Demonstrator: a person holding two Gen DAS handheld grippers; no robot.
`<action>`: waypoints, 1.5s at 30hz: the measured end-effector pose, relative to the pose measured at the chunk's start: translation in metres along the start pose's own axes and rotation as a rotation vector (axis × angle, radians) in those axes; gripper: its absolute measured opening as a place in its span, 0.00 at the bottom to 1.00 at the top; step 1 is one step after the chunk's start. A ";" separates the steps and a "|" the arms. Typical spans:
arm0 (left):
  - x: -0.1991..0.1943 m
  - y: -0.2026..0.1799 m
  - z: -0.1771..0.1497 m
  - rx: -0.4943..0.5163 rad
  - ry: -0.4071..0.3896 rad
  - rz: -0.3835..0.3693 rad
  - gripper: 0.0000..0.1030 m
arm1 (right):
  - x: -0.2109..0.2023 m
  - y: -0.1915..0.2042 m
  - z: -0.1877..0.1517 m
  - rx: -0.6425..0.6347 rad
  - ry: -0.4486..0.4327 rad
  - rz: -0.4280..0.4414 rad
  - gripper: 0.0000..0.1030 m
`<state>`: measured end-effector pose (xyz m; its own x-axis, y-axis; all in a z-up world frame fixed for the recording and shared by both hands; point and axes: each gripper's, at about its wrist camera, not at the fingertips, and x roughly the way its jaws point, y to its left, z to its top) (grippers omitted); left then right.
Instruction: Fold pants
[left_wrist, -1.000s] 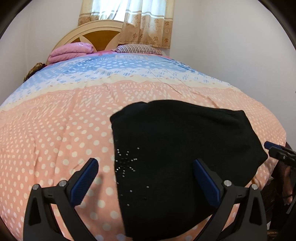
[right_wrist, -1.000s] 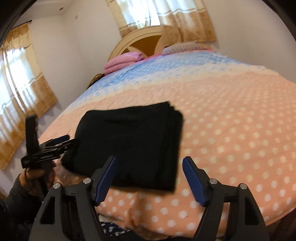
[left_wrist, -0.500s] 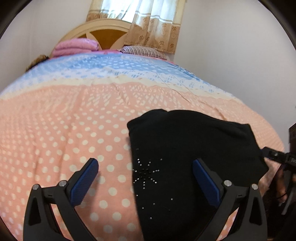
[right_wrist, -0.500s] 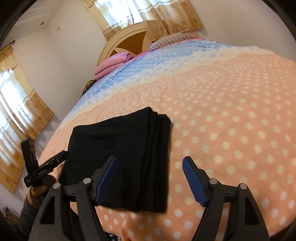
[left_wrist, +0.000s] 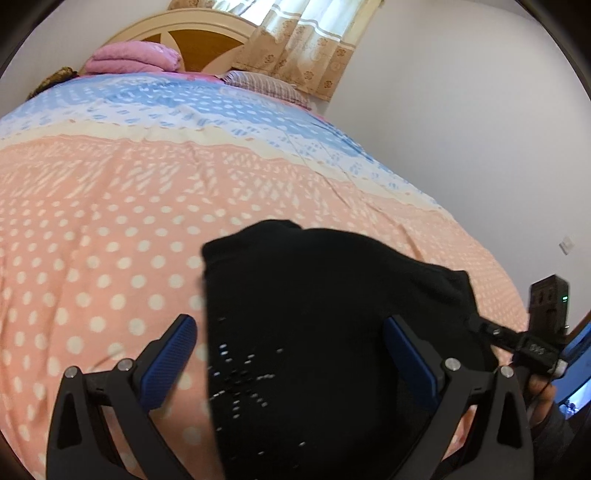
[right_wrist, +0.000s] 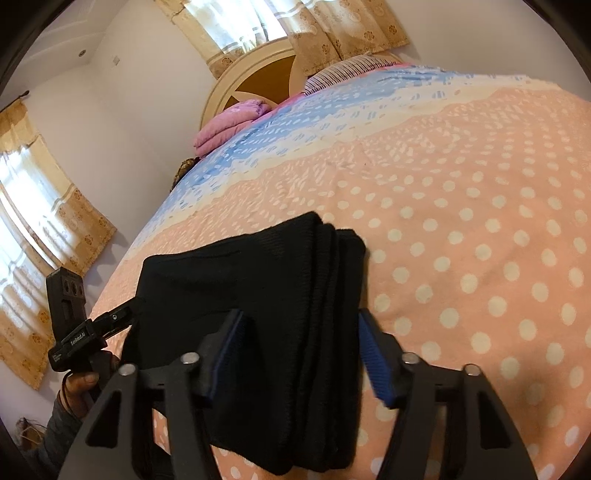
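Note:
The black pants (left_wrist: 332, 295) lie folded into a thick stack near the bed's front edge, with a rhinestone star (left_wrist: 240, 373) on top. My left gripper (left_wrist: 291, 354) stands open over the stack's left part, one blue pad off the cloth and the other above it. My right gripper (right_wrist: 301, 354) straddles the layered right edge of the pants (right_wrist: 258, 280). Its jaws are closing with the folded layers between them, and I see no squeeze on the cloth. Each gripper shows in the other's view: the left gripper (right_wrist: 122, 317) and the right gripper (left_wrist: 476, 325) both reach the stack's side edges.
The bed's pink dotted cover (left_wrist: 110, 229) stretches far behind the pants. A folded pink blanket (left_wrist: 136, 59) and a striped pillow (left_wrist: 266, 85) lie by the headboard (right_wrist: 255, 81). Curtained windows (right_wrist: 44, 229) and white walls surround it. A hand (right_wrist: 81, 387) holds the left gripper.
Both grippers have come closer to the pants and rolled a little. The right jaws have narrowed around the stack's layered edge. The left jaws stay wide.

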<state>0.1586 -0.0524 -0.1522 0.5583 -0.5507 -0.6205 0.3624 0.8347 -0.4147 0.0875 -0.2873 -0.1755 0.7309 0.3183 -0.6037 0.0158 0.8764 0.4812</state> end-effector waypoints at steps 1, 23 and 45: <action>0.000 0.000 0.000 0.001 0.004 -0.002 0.90 | 0.000 -0.002 0.000 0.010 -0.002 0.003 0.52; -0.072 0.019 0.011 -0.063 -0.122 -0.128 0.13 | -0.015 0.077 0.042 -0.179 -0.024 0.111 0.25; -0.158 0.177 -0.022 -0.183 -0.223 0.383 0.23 | 0.208 0.266 0.034 -0.369 0.234 0.268 0.25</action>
<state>0.1185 0.1820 -0.1425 0.7801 -0.1717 -0.6017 -0.0273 0.9513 -0.3069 0.2666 -0.0004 -0.1515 0.5036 0.5846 -0.6361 -0.4244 0.8088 0.4072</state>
